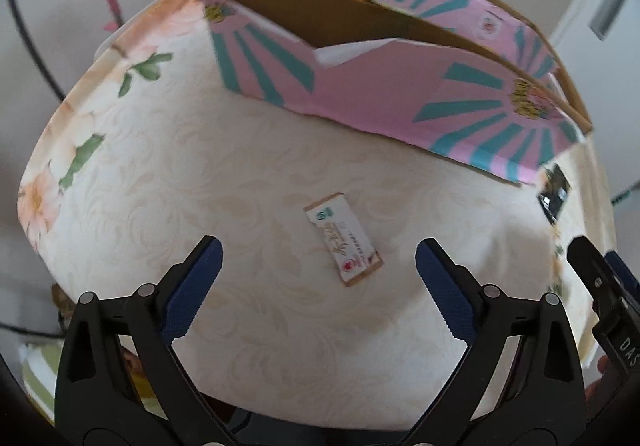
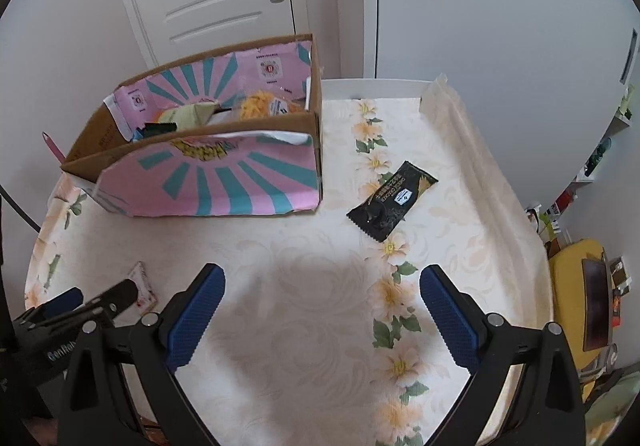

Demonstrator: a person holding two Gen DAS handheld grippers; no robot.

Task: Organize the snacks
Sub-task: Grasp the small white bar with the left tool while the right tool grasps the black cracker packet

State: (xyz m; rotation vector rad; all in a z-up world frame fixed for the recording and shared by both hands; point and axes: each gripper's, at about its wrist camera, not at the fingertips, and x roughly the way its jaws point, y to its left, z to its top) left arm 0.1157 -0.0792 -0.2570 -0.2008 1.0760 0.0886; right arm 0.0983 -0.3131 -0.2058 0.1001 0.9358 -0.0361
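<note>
Both grippers hang over the floral tablecloth with jaws spread wide and nothing between them. The left gripper points at a small cream snack bar lying flat just ahead of it, likely its pick. The right gripper faces a black snack packet farther off, beside the pink cardboard box already holding snacks.
</note>
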